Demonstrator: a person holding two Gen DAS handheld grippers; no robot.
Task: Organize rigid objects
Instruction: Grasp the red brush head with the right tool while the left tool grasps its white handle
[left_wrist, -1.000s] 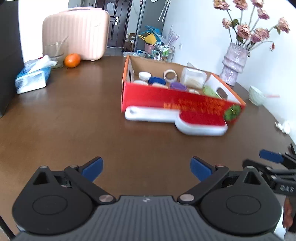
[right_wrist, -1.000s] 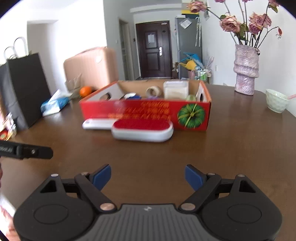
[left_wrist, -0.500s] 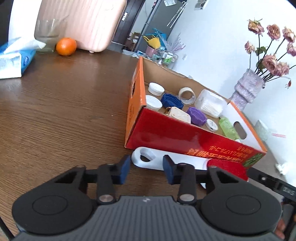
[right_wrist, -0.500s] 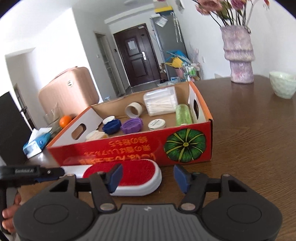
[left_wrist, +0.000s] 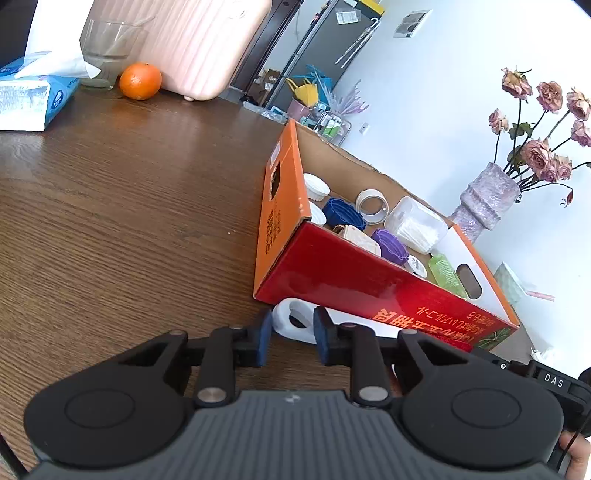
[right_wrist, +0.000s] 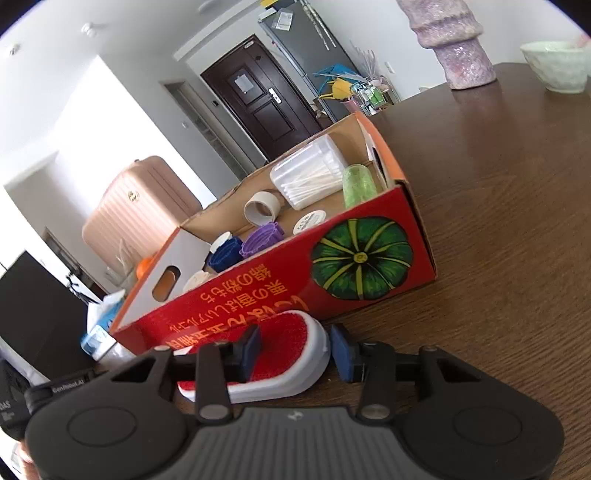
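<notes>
Wooden table (left_wrist: 110, 229): lint brush (right_wrist: 288, 354) lying flat against red box (right_wrist: 288, 288). Left gripper (left_wrist: 290, 332) has just narrowed around the white looped handle; right gripper (right_wrist: 295, 349) has just narrowed around the red head. Risk: uneven lift twists brush, nudging box.

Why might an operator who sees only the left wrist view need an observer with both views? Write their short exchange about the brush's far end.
Operator: My left tongs have just closed onto the lint brush handle. Where is its head?
Observer: Its red head lies between the right tongs, which have just been closing.
Operator: Are they gripping it?
Observer: I cannot tell; one finger's blue pad overlaps the red face, the other sits right at the white rim.
</notes>
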